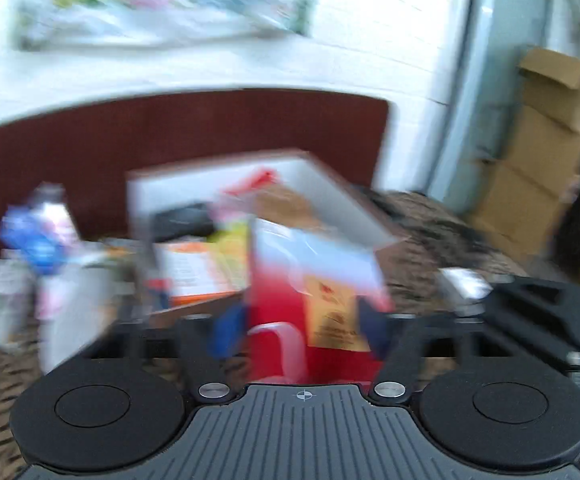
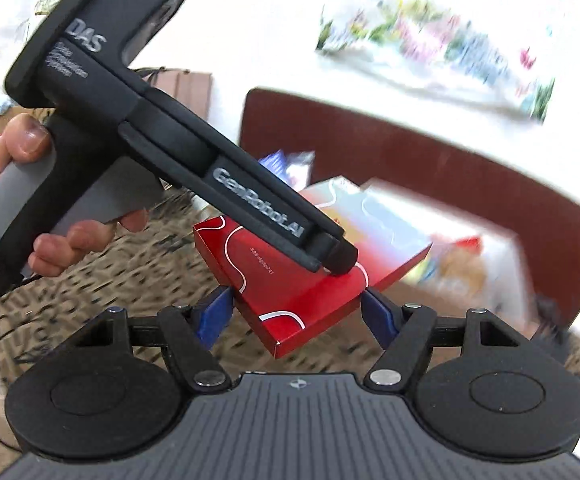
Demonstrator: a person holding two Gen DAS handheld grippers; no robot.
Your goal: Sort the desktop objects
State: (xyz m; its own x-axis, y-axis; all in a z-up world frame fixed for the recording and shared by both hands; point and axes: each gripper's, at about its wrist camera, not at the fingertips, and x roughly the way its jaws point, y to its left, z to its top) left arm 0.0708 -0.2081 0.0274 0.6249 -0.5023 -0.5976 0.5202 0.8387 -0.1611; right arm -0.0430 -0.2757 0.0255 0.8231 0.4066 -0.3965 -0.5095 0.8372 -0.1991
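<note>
Flat red box [image 2: 290,280] with white curved lines, tilted, lifted above patterned surface [image 2: 129,264]

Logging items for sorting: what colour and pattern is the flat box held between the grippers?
Red box with thin white curved lines; clearest in the right wrist view.

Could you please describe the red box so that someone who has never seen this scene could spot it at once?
Start at the dark red headboard under the floral picture, then look down above the patterned bedspread. The red box hangs between both sets of tongs, flat and glossy, marked by thin white wavy lines.
</note>
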